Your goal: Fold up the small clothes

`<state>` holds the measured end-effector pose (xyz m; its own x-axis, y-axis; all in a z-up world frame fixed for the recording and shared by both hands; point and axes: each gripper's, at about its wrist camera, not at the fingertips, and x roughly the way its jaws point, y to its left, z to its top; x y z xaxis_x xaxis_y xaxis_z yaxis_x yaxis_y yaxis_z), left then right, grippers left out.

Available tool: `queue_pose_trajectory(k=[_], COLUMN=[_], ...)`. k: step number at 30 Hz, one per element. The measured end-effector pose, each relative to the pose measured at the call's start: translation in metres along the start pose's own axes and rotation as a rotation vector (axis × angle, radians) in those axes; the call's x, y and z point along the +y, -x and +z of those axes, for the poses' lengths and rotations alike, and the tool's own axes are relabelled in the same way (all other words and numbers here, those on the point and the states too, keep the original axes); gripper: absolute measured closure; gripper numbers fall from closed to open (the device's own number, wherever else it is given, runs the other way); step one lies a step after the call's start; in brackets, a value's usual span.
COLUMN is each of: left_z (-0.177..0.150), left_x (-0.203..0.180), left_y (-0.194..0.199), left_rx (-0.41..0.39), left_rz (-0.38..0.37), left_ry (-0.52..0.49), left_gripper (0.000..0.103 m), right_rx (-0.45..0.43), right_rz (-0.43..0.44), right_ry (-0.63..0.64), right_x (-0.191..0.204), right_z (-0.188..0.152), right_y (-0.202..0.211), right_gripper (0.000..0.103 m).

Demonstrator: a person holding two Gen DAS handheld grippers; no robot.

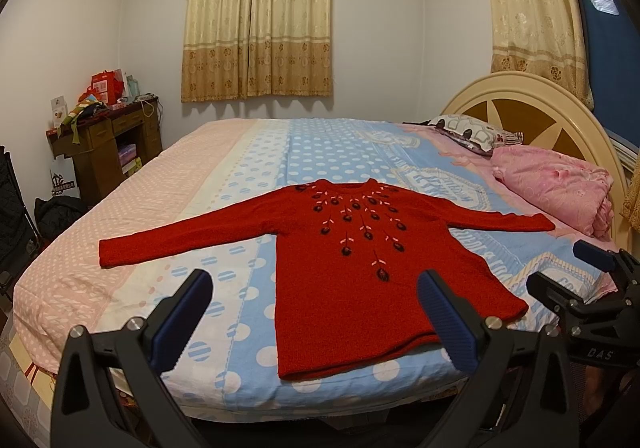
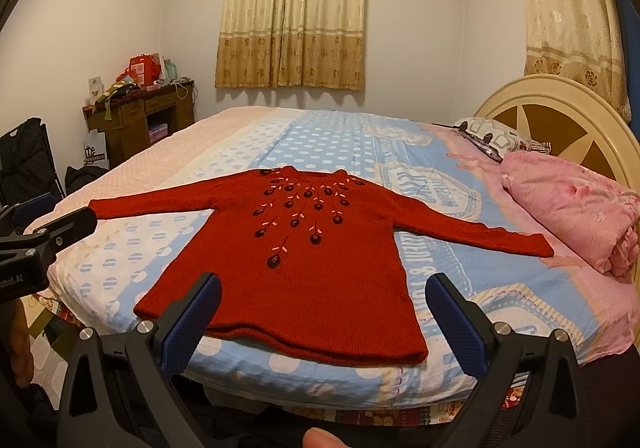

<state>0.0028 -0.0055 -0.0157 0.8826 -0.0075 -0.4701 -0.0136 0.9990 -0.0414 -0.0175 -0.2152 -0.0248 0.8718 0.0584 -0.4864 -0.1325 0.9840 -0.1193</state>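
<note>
Room: a bedroom with white walls, gold patterned curtains (image 1: 256,16) over the far window and a second curtain (image 2: 572,20) at the right.
Bed: a wide bed (image 1: 248,152) under a sheet that is pink with white dots on the left and blue with white dots and printed lettering toward the right; a cream and brown rounded headboard (image 1: 532,116) stands at the right end.
Bedding: a folded pink quilt (image 2: 576,204) lies by the headboard, with a grey-and-white patterned pillow (image 1: 472,132) just behind it.
Corner: a dark wooden desk (image 1: 116,140) stands against the far left wall, its top piled with red boxes and other small things; black bags sit on the floor near it.
Sweater: a red knitted sweater (image 2: 312,248) lies flat and face up on the near part of the bed, hem toward the cameras, neckline away, both sleeves spread out to the sides; dark flowers with pale pink leaves fan down from the collar.
Left claw: the left claw (image 1: 316,312) hangs above the near bed edge in front of the hem, its blue-padded fingers spread wide with nothing between them.
Right claw: the right claw (image 2: 324,316) is likewise spread wide and empty, just in front of the hem and not touching the knit.
Person: a fingertip (image 2: 320,438) shows at the bottom edge of the right wrist view.
</note>
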Motion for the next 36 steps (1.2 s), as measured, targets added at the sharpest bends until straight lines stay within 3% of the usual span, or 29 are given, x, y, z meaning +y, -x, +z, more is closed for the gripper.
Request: queue_pose_trajectory(k=[11, 19, 36], left_z=[-0.012, -0.007, 0.021], left_x=[-0.002, 0.011, 0.038], left_y=[-0.007, -0.028, -0.158], left_rx=[0.025, 0.048, 0.143], left_rz=[-0.009, 0.013, 0.122], left_ry=[0.001, 0.003, -0.132], left_gripper=[0.0, 0.0, 0.0], right_rx=[0.012, 0.053, 0.226], right_rz=[-0.017, -0.034, -0.167], right_ry=[0.007, -0.012, -0.062], right_x=[-0.003, -0.025, -0.111], right_z=[-0.001, -0.004, 0.008], right_y=[-0.011, -0.045, -0.186], right_gripper=[0.001, 0.001, 0.001])
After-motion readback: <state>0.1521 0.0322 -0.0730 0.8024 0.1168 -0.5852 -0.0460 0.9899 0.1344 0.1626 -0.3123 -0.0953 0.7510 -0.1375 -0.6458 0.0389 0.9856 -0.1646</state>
